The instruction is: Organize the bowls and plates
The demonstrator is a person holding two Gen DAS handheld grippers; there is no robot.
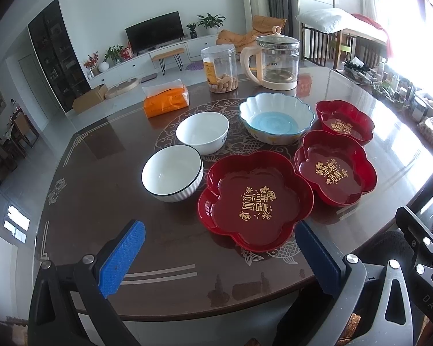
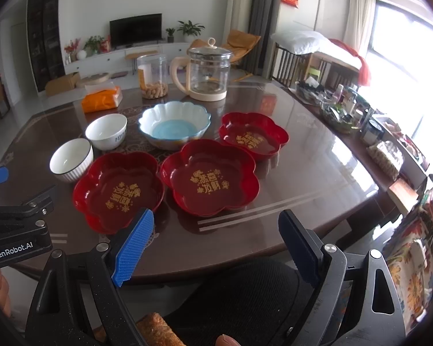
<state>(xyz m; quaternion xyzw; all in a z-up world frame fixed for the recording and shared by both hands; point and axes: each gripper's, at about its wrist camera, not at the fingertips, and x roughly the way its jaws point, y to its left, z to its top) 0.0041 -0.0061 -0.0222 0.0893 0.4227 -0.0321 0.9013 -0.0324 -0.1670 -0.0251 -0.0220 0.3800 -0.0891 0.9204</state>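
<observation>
Three red flower-shaped plates with gold lettering lie on the dark table: a near one (image 1: 255, 201) (image 2: 117, 191), a middle one (image 1: 336, 170) (image 2: 210, 177) and a far one (image 1: 345, 121) (image 2: 254, 135). A ribbed white bowl (image 1: 172, 173) (image 2: 71, 160) and a plain white bowl (image 1: 202, 132) (image 2: 106, 131) stand to their left. A scalloped white bowl with a blue inside (image 1: 275, 121) (image 2: 174, 124) sits behind. My left gripper (image 1: 222, 255) is open near the table's front edge, just short of the near plate. My right gripper (image 2: 216, 239) is open over the front edge, holding nothing.
At the back stand a glass kettle (image 1: 277, 60) (image 2: 207, 69), a clear jar of peanuts (image 1: 220, 67) (image 2: 153, 76) and an orange tissue pack (image 1: 166, 101) (image 2: 102, 99). Clutter (image 2: 343, 106) lines the table's right edge. A dark chair back (image 2: 245, 297) is below the front edge.
</observation>
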